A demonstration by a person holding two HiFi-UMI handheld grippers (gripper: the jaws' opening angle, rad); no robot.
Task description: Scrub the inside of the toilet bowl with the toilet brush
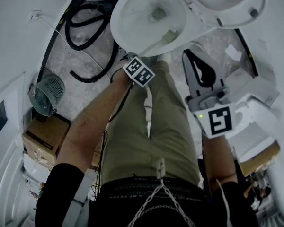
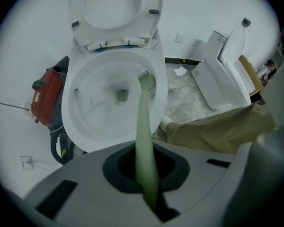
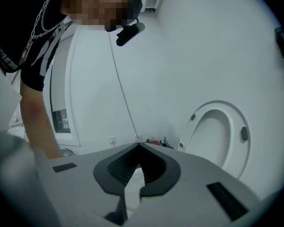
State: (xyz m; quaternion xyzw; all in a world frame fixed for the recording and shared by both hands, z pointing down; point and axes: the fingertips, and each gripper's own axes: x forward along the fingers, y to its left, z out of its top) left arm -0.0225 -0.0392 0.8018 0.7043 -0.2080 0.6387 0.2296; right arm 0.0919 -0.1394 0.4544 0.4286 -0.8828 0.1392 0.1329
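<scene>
Pale-green toilet brush [image 2: 143, 122] clamped in left tool [image 2: 146, 183], forearm stretched forward, bristles inside toilet bowl [image 2: 90, 122]; right tool [image 3: 137, 148] closed empty, held aside.

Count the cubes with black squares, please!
2. One cube sits by the toilet bowl's rim; the other cube is to the right, beside the person's leg.

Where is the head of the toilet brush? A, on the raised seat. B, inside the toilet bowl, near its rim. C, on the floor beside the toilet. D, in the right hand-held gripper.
B: the left hand-held gripper holds the toilet brush with its head inside the toilet bowl.
</scene>
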